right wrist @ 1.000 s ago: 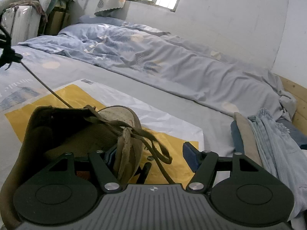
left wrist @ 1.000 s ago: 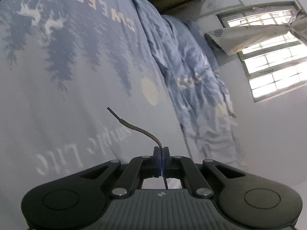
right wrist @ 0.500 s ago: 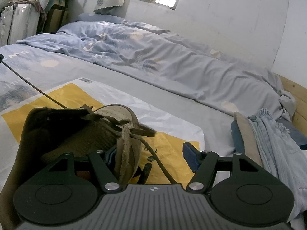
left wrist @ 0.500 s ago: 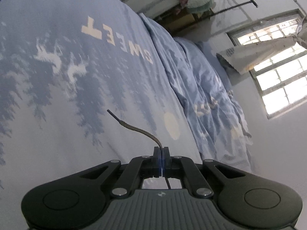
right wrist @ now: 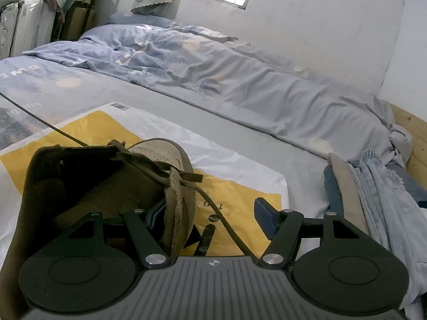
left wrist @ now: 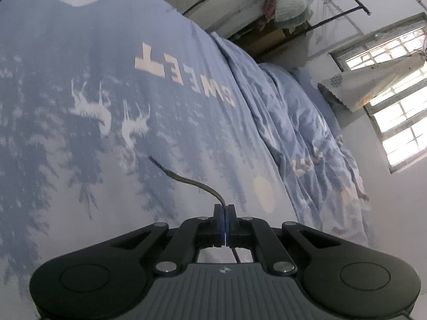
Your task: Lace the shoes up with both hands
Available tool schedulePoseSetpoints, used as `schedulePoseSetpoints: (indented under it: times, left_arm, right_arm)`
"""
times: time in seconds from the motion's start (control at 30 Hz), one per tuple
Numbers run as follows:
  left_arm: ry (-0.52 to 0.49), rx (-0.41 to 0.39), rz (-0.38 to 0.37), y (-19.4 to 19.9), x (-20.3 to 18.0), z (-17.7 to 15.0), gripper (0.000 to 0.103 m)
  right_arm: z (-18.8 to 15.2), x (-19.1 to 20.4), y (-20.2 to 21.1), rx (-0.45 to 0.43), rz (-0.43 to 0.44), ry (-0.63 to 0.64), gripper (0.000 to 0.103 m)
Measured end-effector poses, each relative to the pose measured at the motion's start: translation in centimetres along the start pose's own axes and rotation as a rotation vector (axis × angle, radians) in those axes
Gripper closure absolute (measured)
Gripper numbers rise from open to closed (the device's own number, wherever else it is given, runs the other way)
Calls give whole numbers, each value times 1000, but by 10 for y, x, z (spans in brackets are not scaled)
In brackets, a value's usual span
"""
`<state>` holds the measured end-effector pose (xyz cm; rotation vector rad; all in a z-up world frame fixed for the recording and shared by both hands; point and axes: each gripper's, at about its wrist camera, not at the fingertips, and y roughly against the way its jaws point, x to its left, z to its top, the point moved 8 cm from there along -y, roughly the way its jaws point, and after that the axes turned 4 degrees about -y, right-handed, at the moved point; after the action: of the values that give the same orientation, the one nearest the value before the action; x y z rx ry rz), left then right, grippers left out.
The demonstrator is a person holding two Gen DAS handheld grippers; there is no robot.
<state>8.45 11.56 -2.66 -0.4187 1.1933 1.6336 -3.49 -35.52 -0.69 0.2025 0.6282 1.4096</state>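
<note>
My left hand-held gripper (left wrist: 225, 209) is clenched on one end of the shoelace (left wrist: 186, 180); the free tip curls out beyond its fingers toward the far left, over the blue bedsheet (left wrist: 80, 133). My right hand-held gripper (right wrist: 210, 214) stands wide apart, grasping nothing firmly that I can see: its left finger (right wrist: 153, 213) sits against the shoe's collar, the right finger (right wrist: 265, 214) over the bag.

The shoe (right wrist: 112, 184) lies on the yellow and white plastic bag (right wrist: 229, 170) spread on the bed, right in front of my right hand-held gripper. Its long axis runs near to far, heel opening toward me, perforated toe pointing away and slightly right.

In the right wrist view, one lace strand (right wrist: 40, 121) runs taut from the eyelets out to the left edge, and another strand (right wrist: 221, 216) trails back under the gripper. I judge the step in hand as drawing the lace tight through an eyelet. How many eyelets are threaded I cannot tell. The next move calls for holding the shoe steady while the left pull takes out the slack, then bringing the lace tip back to the eyelets.
</note>
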Motion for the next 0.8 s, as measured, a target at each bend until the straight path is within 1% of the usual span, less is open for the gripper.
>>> schedulePoseSetpoints:
  times: [0.23,0.4,0.57,0.6,0.67,0.8]
  left_arm:
    - [17,-35,91,2,24,14,103]
    - [21,-87,135,5,36,29,103]
    - [22,-163,160,17,43,47,103]
    - [19,-193,179,21,44,52,103]
    - [22,-224,191,27,48,61,103]
    - [13,-229,204,29,51,64,103]
  right_arm:
    - [-3,0,-4,18,6,-11,35]
    - [-5,-2,-7,33,13,-44,35]
    - [-7,-4,-9,43,19,-63,35]
    - [-7,-4,-9,43,19,-64,35]
    - [-6,-5,-9,45,22,-66,35]
    - [-6,-5,-10,44,24,-66,34]
